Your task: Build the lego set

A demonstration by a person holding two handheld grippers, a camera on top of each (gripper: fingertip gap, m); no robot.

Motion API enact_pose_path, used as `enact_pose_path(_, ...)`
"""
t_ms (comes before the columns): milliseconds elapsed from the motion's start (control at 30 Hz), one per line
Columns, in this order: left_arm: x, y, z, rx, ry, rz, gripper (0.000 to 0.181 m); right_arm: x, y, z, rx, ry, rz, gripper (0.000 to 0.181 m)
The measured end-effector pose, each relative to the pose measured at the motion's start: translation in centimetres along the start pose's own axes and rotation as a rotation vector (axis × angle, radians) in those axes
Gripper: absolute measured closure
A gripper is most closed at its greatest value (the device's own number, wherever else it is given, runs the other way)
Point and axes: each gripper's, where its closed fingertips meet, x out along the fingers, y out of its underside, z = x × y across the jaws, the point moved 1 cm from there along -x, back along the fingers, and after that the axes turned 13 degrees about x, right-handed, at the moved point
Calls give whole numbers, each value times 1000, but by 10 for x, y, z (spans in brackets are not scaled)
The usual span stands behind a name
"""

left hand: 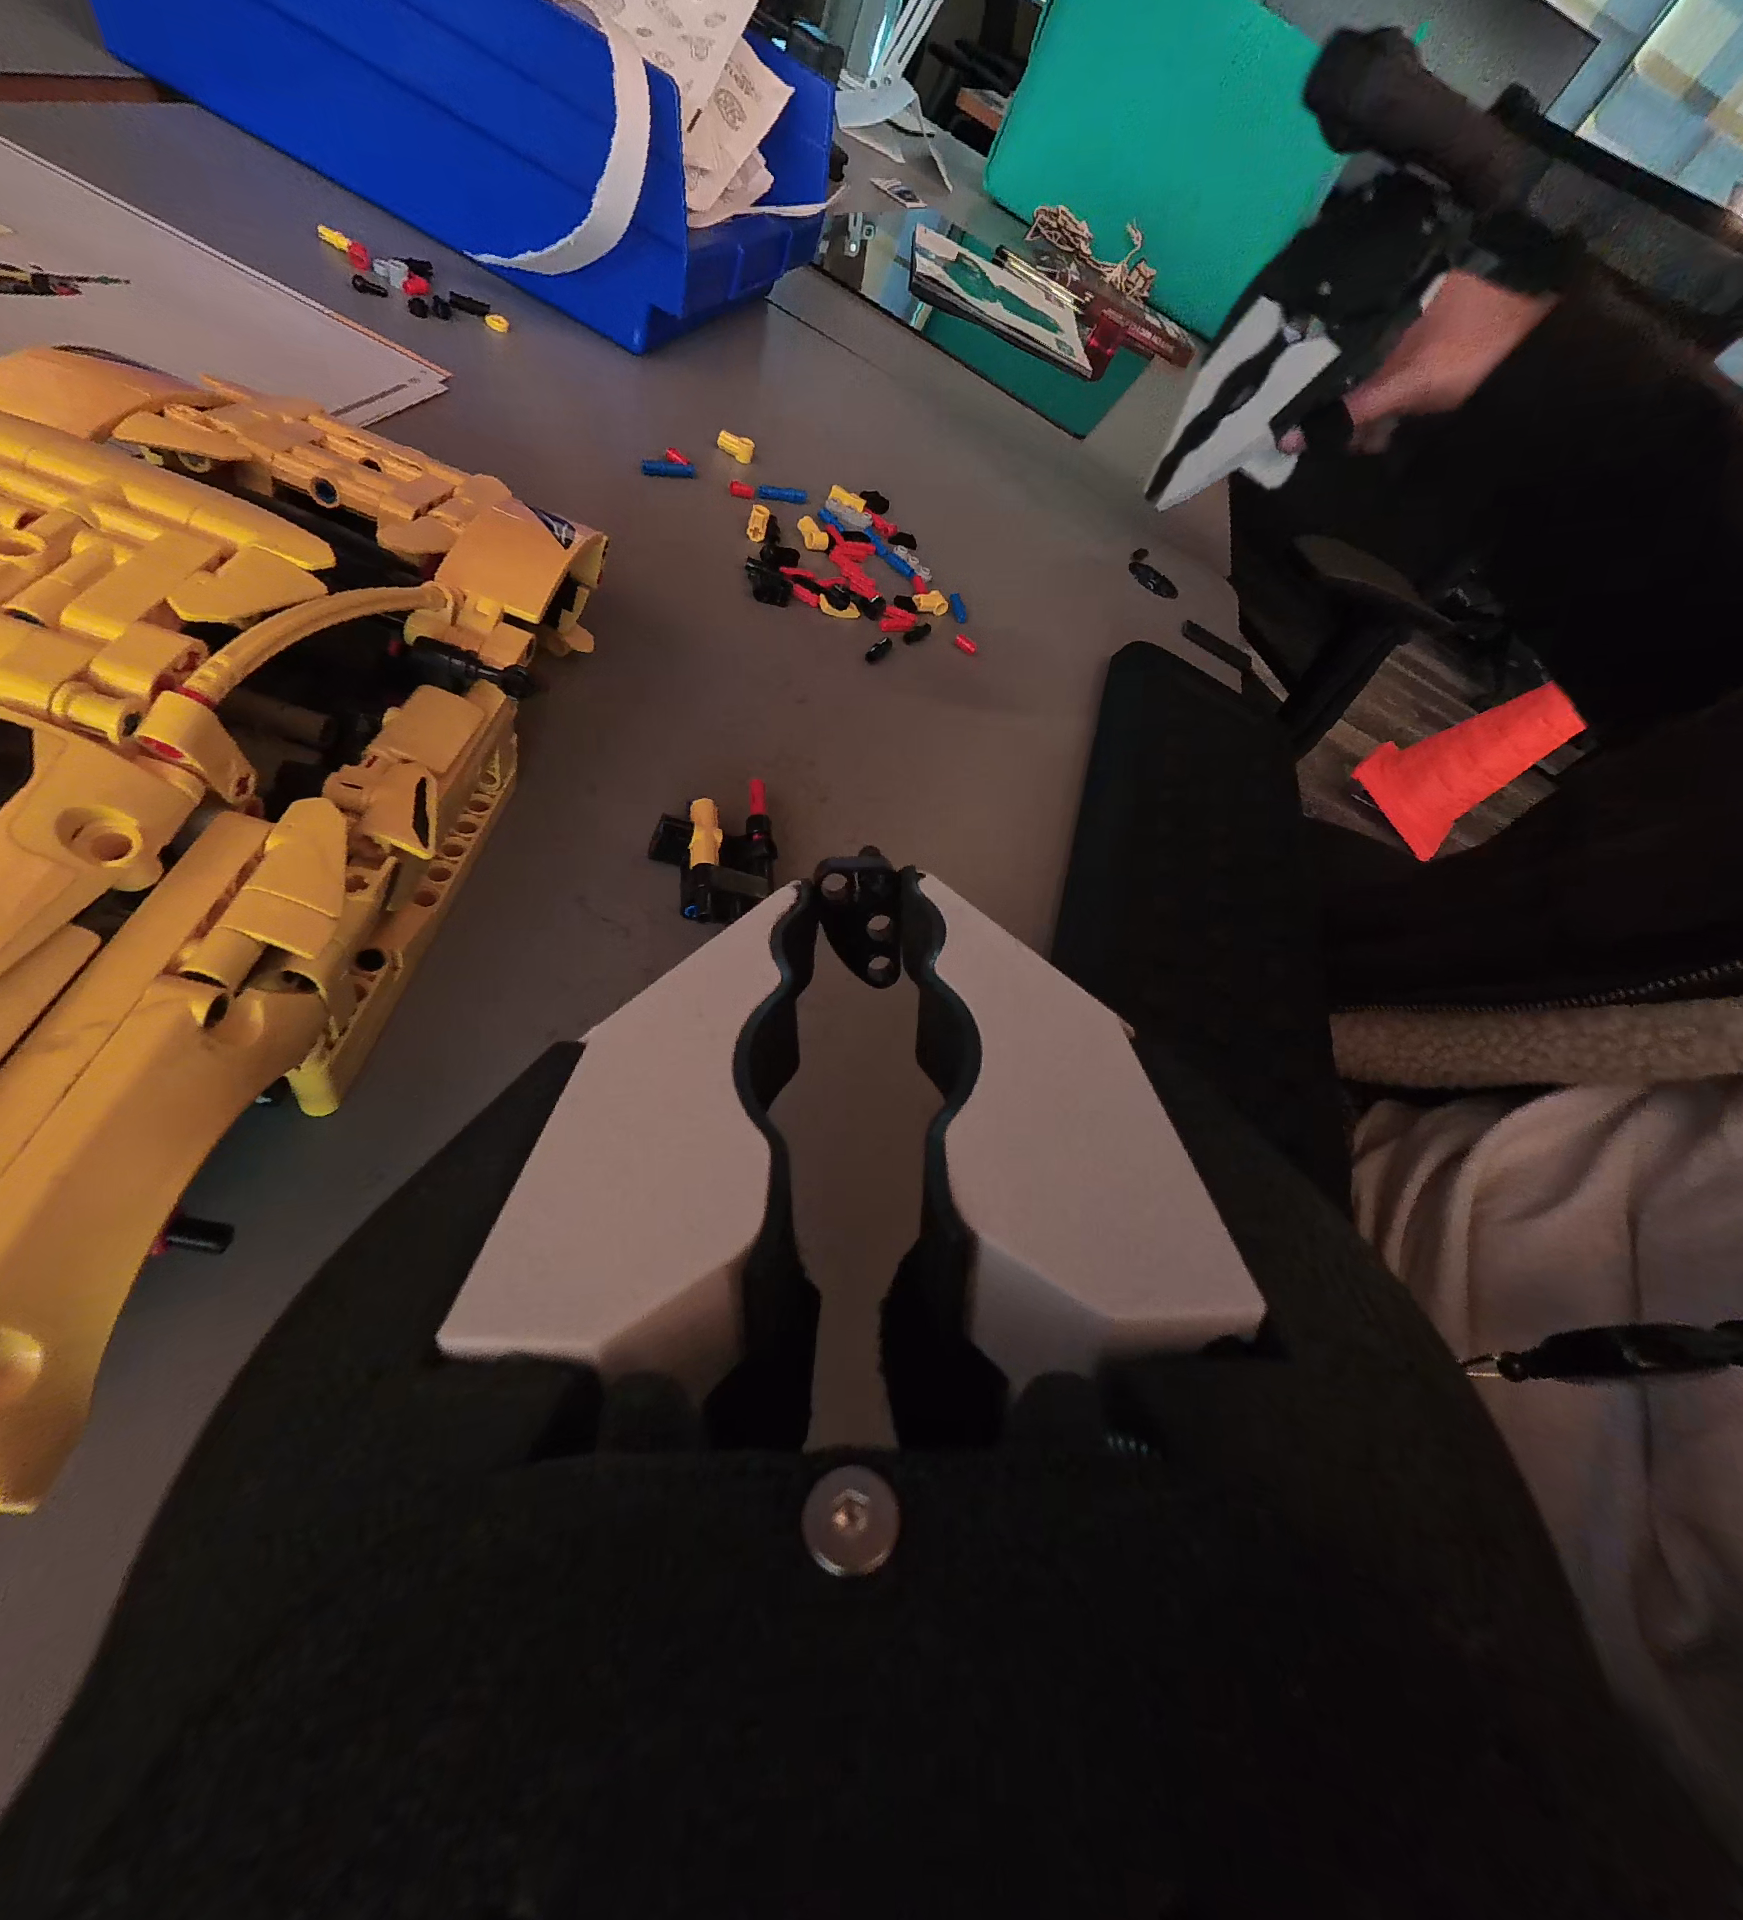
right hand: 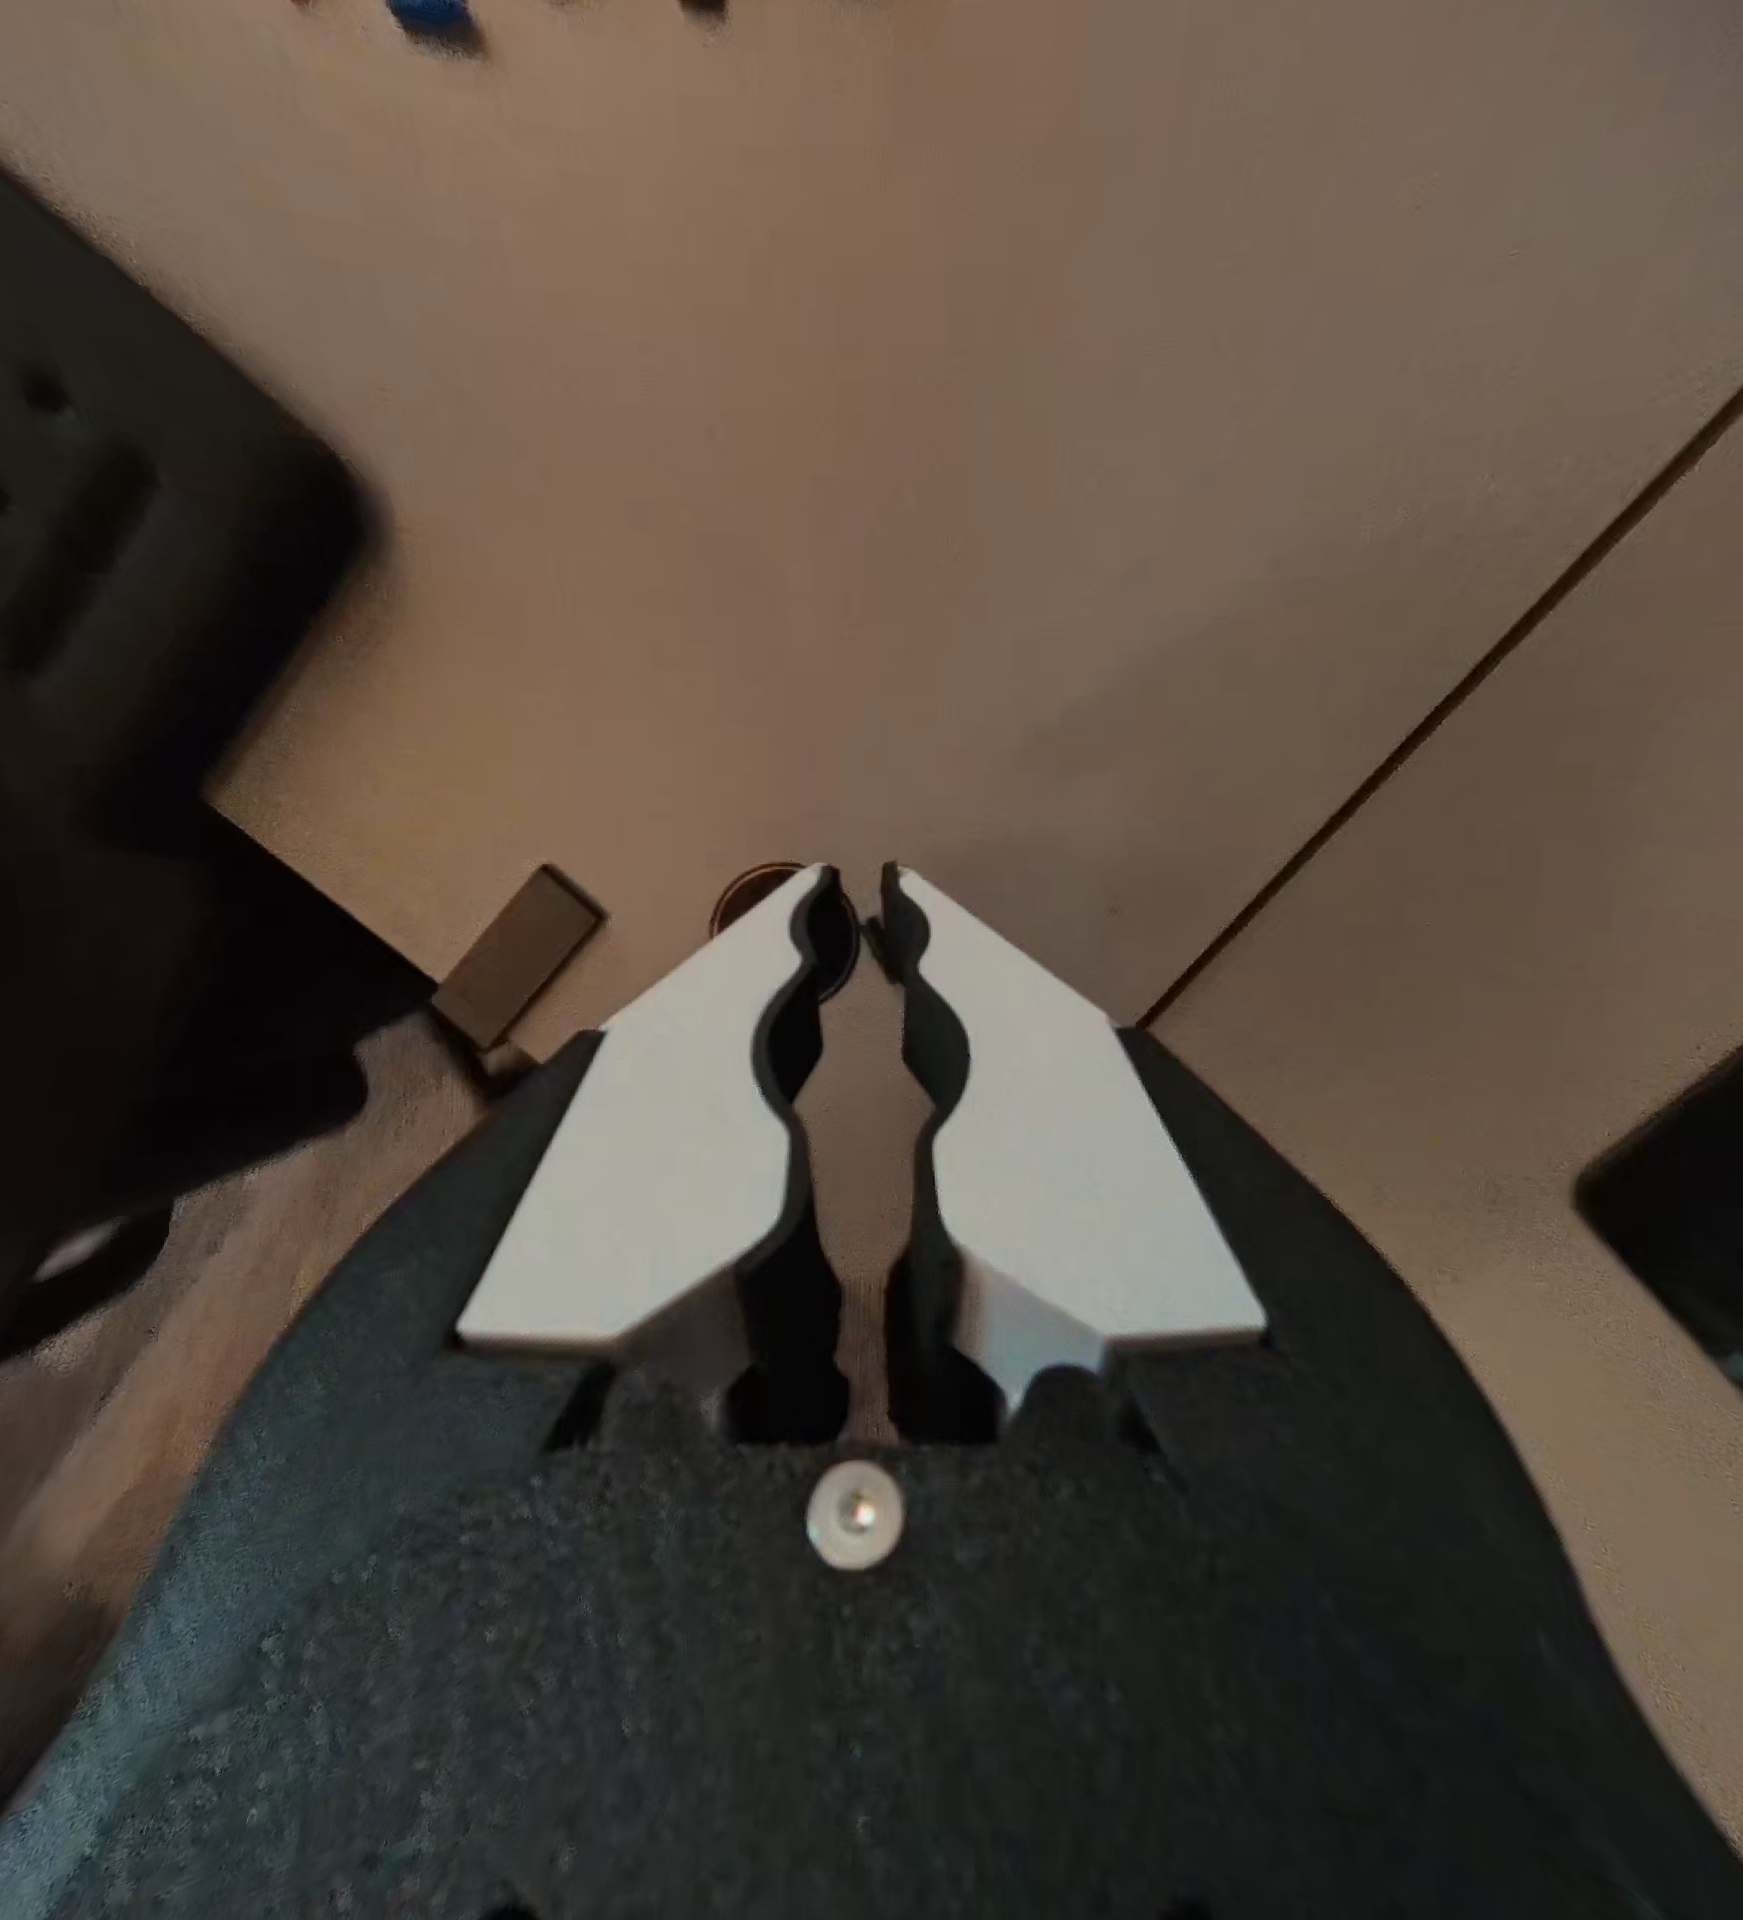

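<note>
Currently a small black plastic lego beam with round holes (left hand: 862,925) is pinched only at the tips of the left gripper (left hand: 859,914), just above the table, right of the big yellow lego car (left hand: 181,748). A twist-out and drop into the nearby small black-and-yellow sub-assembly (left hand: 716,847) is risked. Right gripper (right hand: 854,904) is held narrow, apparently empty, over the bare table (right hand: 1054,416).

Grey table (left hand: 846,727) w/ yellow lego car (left hand: 171,727), loose pins (left hand: 846,561), blue bin (left hand: 493,135).

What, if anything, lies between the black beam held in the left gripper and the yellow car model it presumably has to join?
Nothing large. The left gripper holds the black beam in its jaws, and only a small black, yellow and red sub-assembly lies on the table just ahead and to its left. The stretch toward the yellow car model looks bare otherwise.
</note>
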Motion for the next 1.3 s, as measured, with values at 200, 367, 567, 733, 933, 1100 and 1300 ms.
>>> enact_pose_path(200, 2, 1, 0, 2, 0, 7, 166, 0, 12, -9, 4, 32, -431, 163)
enact_pose_path(367, 2, 2, 2, -7, -4, 9, 166, 13, 32, -15, 33, -35, -445, 163)
enact_pose_path(567, 3, 2, -2, 13, 7, 11, 166, 20, 30, -16, -25, -35, -435, 166)
enact_pose_path(733, 4, 2, -3, 19, 12, 12, 166, 23, 25, -15, -44, 0, -452, 176)
enact_pose_path(933, -3, -30, -27, 48, 138, -174, 166, 10, -56, 73, -54, -149, -497, 177)
enact_pose_path(1100, -19, -54, -42, -6, 259, -350, 165, 16, -170, 271, -512, -215, -647, 177)
enact_pose_path(1300, -27, -57, -38, -85, 296, -381, 166, 25, -220, 350, -806, -63, -723, 178)
